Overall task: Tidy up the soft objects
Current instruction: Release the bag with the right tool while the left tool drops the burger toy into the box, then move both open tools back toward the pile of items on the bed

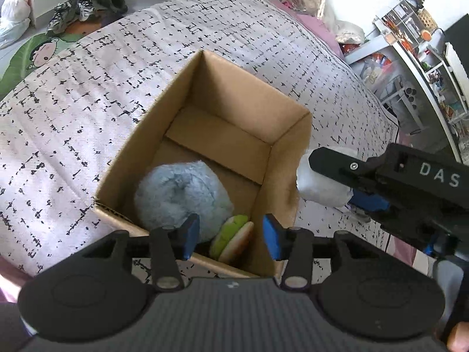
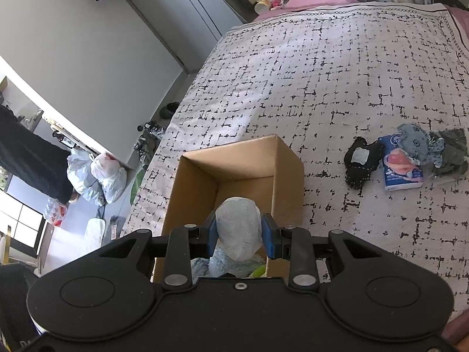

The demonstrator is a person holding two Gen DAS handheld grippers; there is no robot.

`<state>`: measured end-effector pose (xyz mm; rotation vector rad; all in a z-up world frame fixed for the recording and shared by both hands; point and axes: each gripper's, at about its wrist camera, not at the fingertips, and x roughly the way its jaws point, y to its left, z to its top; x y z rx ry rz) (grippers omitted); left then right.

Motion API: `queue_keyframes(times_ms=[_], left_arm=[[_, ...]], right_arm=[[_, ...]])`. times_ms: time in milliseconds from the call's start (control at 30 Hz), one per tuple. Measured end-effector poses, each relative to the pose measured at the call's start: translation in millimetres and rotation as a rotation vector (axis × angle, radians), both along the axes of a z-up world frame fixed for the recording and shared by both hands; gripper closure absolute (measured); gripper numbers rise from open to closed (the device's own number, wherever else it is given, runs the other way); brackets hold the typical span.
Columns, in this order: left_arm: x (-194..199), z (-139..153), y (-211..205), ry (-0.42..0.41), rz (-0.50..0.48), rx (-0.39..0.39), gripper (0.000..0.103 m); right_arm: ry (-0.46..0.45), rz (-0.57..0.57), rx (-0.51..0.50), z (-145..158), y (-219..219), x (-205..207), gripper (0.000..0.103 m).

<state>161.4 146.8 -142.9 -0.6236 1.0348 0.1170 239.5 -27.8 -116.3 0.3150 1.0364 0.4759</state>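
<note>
R hand-held gripper (image 2: 239, 236) clamping white bundle (image 2: 239, 228), over cardboard box (image 2: 288, 176)

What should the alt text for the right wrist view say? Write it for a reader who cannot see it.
The right gripper clamps a white wrapped bundle above an open cardboard box standing on a patterned bedspread. To the right on the bed lie a black cloth item, a blue packet and a grey plush toy.

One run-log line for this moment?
left gripper: open, over cardboard box | right gripper: holding white bundle above box | boxed: blue plush, burger toy
</note>
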Motion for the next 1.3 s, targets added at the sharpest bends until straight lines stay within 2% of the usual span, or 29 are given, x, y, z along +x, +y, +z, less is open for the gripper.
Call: queue_keyframes(times_ms=[67, 267, 333, 533, 800, 967, 1300], left_arm=[[-0.7, 1.3, 1.8, -0.003, 0.003, -0.001, 0.057], [-1.4, 5.3, 4.1, -0.008, 0.013, 0.006, 0.057], [-0.9, 6.1, 4.4, -0.009, 0.019, 0.008, 0.053], [2.7, 12.6, -3.1, -0.036, 0.026, 0.008, 0.036], [10.0, 25.1, -25.5, -0.075, 0.022, 0.015, 0.034], [16.1, 33.6, -43.0, -0.085, -0.001, 0.041, 0.034], [28.1, 45.1, -77.5, -0.096, -0.037, 0.074, 0.034]], right_arm=[[0.013, -0.001, 0.001, -2.6, 1.3, 1.6, 0.069], [0.038, -0.009, 0.013, -5.5, -3.8, 1.7, 0.055], [0.033, -0.015, 0.011, -3.2, -10.0, -0.2, 0.051], [-0.015, -0.035, -0.031, 6.1, -37.6, -4.4, 0.031], [-0.102, -0.052, -0.056, 23.0, -81.8, -6.2, 0.007], [-0.131, -0.071, -0.079, 30.4, -106.7, -3.0, 0.0], [-0.159, -0.108, -0.096, 39.0, -152.5, 8.9, 0.0]])
